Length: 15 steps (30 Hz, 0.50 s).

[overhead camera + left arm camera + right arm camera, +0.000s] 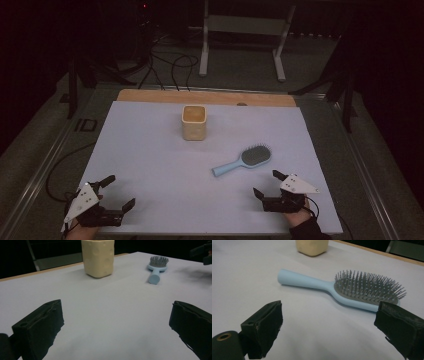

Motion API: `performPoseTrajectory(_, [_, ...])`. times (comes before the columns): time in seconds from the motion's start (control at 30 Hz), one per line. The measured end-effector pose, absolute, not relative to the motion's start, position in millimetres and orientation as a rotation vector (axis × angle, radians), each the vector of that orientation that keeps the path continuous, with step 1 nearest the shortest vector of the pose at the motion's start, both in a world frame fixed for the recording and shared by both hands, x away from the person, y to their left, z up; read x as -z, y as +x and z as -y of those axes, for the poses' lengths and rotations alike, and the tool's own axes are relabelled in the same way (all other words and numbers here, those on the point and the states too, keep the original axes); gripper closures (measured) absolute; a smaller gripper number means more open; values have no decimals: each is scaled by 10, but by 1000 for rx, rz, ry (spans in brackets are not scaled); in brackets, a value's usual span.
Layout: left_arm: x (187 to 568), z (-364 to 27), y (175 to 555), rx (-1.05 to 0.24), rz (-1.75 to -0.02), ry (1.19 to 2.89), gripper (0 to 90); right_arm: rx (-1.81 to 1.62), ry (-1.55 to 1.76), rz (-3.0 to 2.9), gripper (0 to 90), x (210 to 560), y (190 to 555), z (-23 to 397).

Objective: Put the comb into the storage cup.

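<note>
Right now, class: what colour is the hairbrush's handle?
Light blue; the hairbrush shows best in the right gripper view.

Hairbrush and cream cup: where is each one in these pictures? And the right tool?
hairbrush (367,287), right gripper view, on the grey bristle pad.
cream cup (194,125), high view, on its front wall.
right tool (265,183), high view, midway between its open jaw tips.
</note>
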<state>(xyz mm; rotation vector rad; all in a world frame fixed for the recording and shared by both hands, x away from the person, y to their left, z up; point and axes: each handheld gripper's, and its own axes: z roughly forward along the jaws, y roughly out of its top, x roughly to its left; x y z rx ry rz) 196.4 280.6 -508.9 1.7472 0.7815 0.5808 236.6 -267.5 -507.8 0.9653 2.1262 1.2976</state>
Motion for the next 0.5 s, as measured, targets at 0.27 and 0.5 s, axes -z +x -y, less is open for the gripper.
performPoseTrajectory(0.27, [5094,-2820,1957,-578,-784,1737,0,-1302,932,-2126,76,5043,2331,2658])
performPoseTrajectory(0.5, [5086,-2814,1958,-577,-777,1735,0,-1314,937,-2137,78,5022,2325,2629])
